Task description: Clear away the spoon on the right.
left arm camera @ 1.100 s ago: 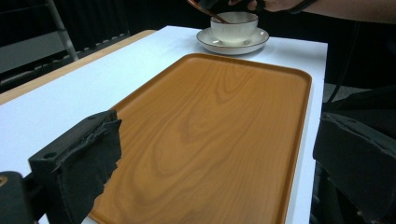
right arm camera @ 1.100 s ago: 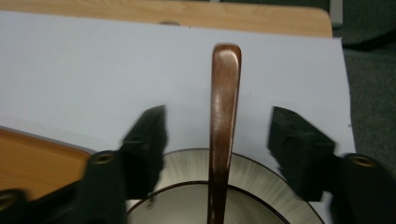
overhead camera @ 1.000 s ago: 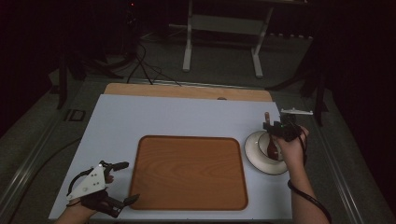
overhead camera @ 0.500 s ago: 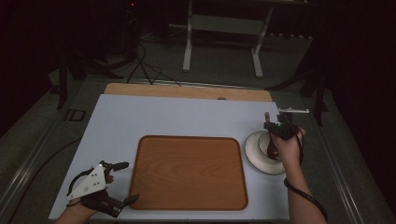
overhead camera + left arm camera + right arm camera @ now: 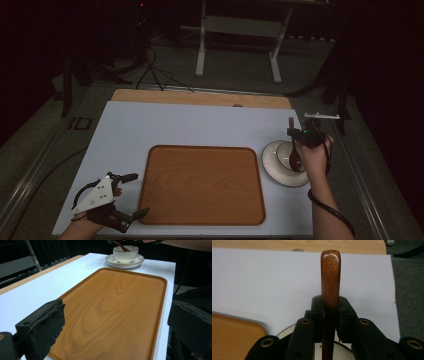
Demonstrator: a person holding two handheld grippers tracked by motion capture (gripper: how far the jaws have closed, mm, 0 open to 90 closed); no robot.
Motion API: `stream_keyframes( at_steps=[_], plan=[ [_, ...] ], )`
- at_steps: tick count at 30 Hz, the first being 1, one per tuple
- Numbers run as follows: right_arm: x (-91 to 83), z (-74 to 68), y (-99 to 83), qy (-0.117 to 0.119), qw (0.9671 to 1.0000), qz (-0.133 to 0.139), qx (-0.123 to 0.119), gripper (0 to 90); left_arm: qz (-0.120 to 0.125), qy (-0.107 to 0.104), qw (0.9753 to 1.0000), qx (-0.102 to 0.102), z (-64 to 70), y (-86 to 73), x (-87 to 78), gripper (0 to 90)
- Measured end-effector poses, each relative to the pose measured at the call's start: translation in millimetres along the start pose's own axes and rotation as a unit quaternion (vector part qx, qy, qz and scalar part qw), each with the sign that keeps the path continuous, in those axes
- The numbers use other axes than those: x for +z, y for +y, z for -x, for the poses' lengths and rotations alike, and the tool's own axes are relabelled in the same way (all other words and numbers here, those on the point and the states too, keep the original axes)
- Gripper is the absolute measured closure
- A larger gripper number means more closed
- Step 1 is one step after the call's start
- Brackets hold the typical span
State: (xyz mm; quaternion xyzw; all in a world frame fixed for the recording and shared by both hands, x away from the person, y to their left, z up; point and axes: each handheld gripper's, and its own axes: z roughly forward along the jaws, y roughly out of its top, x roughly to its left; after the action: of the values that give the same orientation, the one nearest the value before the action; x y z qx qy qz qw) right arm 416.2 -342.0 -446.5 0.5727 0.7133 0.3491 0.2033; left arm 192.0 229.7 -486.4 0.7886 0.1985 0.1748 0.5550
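Note:
A white bowl stands on a saucer at the right of the white table, also seen far off as the bowl on the saucer. A brown wooden spoon has its scoop end down in the bowl. My right gripper is shut on its handle. The spoon handle rises straight up between the closed jaws of the right gripper. My left gripper rests open at the table's front left, and the left gripper holds nothing.
A wooden tray lies flat in the middle of the table, between the two grippers; the tray is bare. A wooden strip runs along the table's far edge. Metal stand legs are on the dark floor beyond.
The right hand and gripper have shifted slightly away over the bowl, with the spoon still held. The left gripper has stayed where it was.

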Motion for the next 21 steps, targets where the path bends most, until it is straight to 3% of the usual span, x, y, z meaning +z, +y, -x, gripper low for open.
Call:
stream_keyframes(
  at_steps=[15, 21],
  plan=[
    [-38.3, -15.5, 26.6, 0.002, 0.9996, 0.029, 0.004, 78.0, -0.001, 0.001, 1.0, 0.001, 0.2, 0.1, 0.0, 2.1],
    [-50.7, -25.5, 35.1, 0.008, 0.9993, 0.035, -0.008, 78.0, 0.0, 0.001, 1.0, 0.002, 0.6, 0.2, -0.5, 2.1]
  ],
)
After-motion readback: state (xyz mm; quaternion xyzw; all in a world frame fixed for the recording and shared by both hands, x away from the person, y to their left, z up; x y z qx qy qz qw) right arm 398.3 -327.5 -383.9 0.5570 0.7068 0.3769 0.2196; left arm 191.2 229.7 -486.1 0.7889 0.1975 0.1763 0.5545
